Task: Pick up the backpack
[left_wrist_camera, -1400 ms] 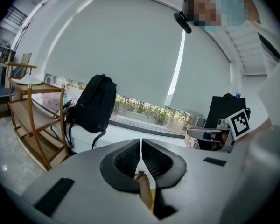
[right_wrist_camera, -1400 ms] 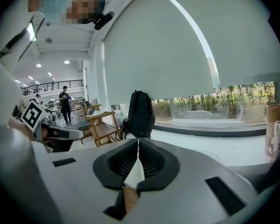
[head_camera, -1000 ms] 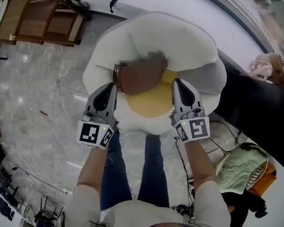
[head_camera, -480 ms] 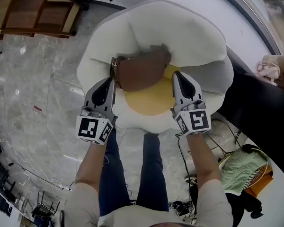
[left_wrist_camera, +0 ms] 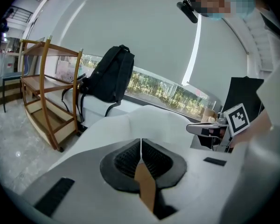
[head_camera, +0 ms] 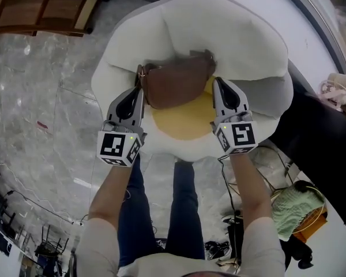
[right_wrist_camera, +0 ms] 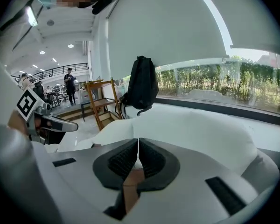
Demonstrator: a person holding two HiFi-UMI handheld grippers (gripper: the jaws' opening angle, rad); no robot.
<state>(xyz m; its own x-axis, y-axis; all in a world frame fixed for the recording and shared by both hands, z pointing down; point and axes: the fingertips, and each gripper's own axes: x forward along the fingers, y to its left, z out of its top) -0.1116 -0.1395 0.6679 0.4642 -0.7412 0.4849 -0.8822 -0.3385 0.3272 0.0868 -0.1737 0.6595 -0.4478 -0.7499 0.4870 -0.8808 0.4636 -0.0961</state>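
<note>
A brown bag (head_camera: pixel 179 84) lies on a white cushion (head_camera: pixel 242 33) shaped like a fried egg, at the edge of its yellow middle (head_camera: pixel 187 123). My left gripper (head_camera: pixel 139 89) is shut with its tip at the bag's left end; whether it touches I cannot tell. My right gripper (head_camera: pixel 217 81) is shut at the bag's right end. Nothing is held between either pair of jaws. A black backpack (left_wrist_camera: pixel 109 73) stands upright on a white ledge beyond the cushion, also in the right gripper view (right_wrist_camera: pixel 142 87). Both sets of jaws (left_wrist_camera: pixel 141 141) (right_wrist_camera: pixel 138 141) meet over the white cushion.
A wooden rack (head_camera: pixel 40 10) (left_wrist_camera: pixel 46 92) stands on the marble floor to the left. A black surface (head_camera: pixel 317 120) and a basket with green cloth (head_camera: pixel 294 206) lie to the right. The person's legs (head_camera: pixel 161 206) are below the cushion. People (right_wrist_camera: pixel 70 83) stand far off.
Both grippers have sunk toward the cushion and now flank the brown bag's ends. Their jaws stayed shut throughout.
</note>
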